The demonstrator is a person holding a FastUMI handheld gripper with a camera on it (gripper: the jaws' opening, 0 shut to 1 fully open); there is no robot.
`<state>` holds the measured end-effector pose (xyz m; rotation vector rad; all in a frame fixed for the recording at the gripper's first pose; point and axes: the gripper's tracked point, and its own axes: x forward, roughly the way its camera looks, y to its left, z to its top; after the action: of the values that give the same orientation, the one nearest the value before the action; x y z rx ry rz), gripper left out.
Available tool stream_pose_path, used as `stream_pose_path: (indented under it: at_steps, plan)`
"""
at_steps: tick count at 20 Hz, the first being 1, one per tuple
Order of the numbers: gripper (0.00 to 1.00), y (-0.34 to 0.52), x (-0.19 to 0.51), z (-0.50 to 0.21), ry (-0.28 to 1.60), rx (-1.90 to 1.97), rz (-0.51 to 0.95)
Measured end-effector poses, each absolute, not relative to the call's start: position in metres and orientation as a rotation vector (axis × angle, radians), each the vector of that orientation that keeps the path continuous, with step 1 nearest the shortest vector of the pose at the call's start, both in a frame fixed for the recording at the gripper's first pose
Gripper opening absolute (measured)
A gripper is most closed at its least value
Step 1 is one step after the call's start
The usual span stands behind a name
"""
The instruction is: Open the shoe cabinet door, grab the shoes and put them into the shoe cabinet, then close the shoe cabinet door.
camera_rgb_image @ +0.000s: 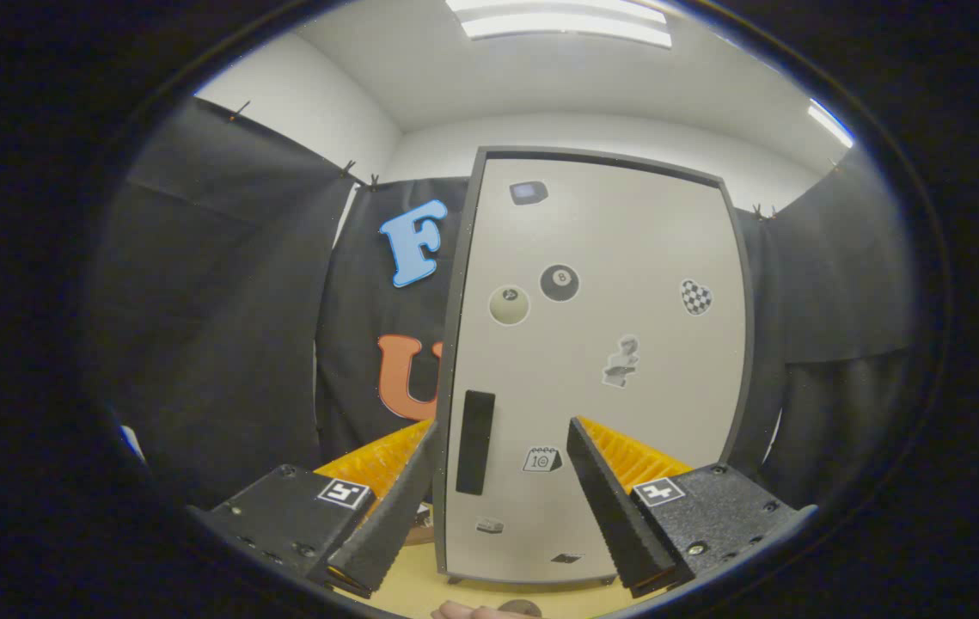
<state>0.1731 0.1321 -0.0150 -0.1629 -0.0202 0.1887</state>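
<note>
Gripper view: jaws spread, holding nothing, the gripper (pixel 502 430) facing the shut shoe cabinet door (pixel 601 344) standing on the counter (pixel 420 593). The door looks a stiff, light panel; its dark recessed handle (pixel 474 442), near the left edge, seems the place to hook.

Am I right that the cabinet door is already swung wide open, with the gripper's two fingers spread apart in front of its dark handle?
Not quite: the cabinet door is shut, flat in its frame, as the gripper view shows. The rest holds: the gripper has its fingers spread apart, holding nothing, with the dark handle just beyond them.
</note>
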Motion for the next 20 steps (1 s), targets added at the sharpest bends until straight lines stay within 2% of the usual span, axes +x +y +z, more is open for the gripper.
stream_pose_path:
  at_steps: [3, 10, 12, 13, 18, 20]
  plan:
    - [0.96, 0.155, 0.197, -0.034, 0.038, -0.139, 0.215]
    - [0.95, 0.154, 0.258, -0.075, 0.145, -0.094, 0.126]
    - [0.84, 0.156, 0.27, -0.085, 0.18, -0.083, 0.136]
    - [0.7, 0.157, 0.274, -0.089, 0.198, -0.08, 0.143]
    - [0.32, 0.155, 0.272, -0.093, 0.221, -0.069, 0.192]
    - [0.29, 0.153, 0.27, -0.095, 0.25, -0.084, 0.211]
